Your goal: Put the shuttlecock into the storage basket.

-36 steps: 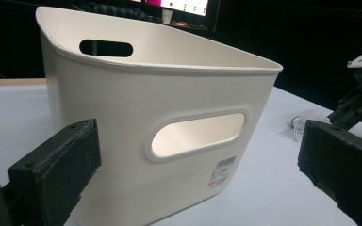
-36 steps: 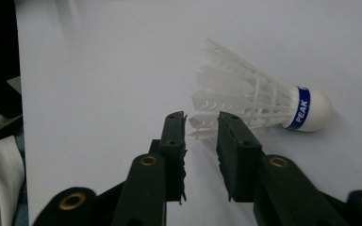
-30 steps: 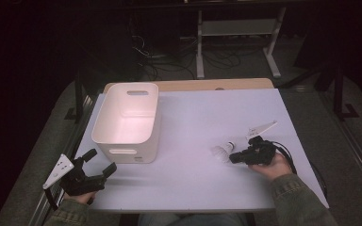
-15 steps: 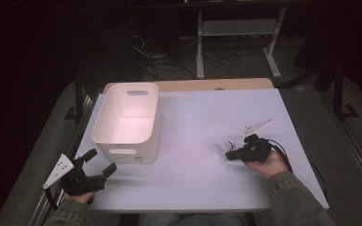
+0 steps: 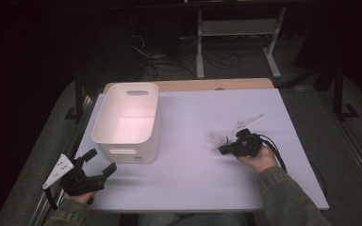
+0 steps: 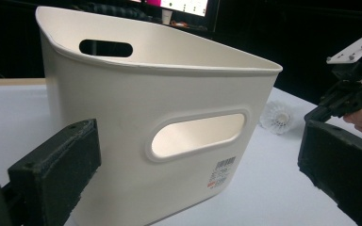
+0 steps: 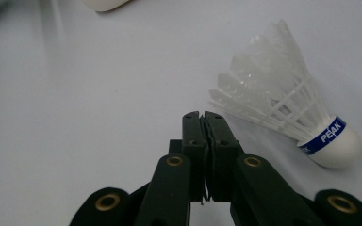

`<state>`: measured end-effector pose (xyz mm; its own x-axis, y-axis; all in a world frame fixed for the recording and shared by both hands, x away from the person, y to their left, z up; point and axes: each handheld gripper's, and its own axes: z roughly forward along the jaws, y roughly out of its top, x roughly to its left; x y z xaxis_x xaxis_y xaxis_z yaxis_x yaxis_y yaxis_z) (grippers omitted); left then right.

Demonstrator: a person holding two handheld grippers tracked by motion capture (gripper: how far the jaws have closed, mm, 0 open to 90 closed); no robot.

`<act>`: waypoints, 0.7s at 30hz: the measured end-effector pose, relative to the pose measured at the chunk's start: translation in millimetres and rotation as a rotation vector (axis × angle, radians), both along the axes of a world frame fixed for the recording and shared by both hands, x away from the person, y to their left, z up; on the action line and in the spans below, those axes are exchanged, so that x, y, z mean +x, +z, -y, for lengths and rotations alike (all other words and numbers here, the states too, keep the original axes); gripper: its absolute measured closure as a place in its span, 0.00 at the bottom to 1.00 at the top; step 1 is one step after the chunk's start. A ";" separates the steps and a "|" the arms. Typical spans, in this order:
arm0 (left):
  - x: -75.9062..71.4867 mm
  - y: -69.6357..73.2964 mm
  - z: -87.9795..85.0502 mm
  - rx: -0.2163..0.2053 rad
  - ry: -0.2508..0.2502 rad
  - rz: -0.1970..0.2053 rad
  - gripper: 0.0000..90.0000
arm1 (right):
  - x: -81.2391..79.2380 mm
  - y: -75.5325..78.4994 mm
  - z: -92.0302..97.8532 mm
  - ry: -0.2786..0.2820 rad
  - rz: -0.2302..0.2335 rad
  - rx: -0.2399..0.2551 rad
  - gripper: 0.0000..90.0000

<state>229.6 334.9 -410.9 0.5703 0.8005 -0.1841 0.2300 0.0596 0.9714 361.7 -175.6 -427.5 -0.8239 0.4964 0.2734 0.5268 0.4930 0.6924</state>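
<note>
Shuttlecock, white-feathered with a rounded white cork base and a blue band [image 7: 283, 113], lies on its side on the pale lilac tabletop [image 5: 188, 169], right of centre, and it is not gripped by anything. In the right gripper view it rests just beside the right gripper [image 7: 202, 117], whose two black jaws are pressed flat together with nothing between them; the feather skirt fans away from the jaw tips, and whether a feather brushes them cannot be told. From the high view the same right gripper [image 5: 224, 149] sits low over the table in the person's right hand [image 5: 259, 157], pointing toward the shuttlecock [image 5: 215, 139].

Over on the left side of the table stands the white plastic rectangular bin with cut-out handles [image 5: 127, 123], upright, its open top showing a bare pale inside with nothing in it. It stands well apart from the shuttlecock.

The left gripper [image 5: 96, 162] hovers at the near left corner, just short of the bin's near wall. Its jaws stand wide apart, and in the left gripper view they frame the bin [image 6: 160, 117] without touching it; the shuttlecock [image 6: 277, 117] peeks out beyond the bin's right edge.
</note>
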 end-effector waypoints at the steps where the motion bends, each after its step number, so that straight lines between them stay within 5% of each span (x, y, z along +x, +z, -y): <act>1: -0.1 0.0 0.0 0.000 0.000 -0.002 0.00 | 2.7 -0.2 -1.9 -0.011 -0.001 -0.006 0.96; 21: 0.1 -0.1 0.2 -0.004 0.000 -0.003 0.00 | 22.7 -1.1 -7.1 -0.104 0.020 -0.009 0.94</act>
<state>229.7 334.8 -411.1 0.5700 0.7996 -0.1893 0.2330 0.0637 0.9704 384.4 -168.4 -428.7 -0.7732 0.5817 0.2525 0.5614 0.4427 0.6992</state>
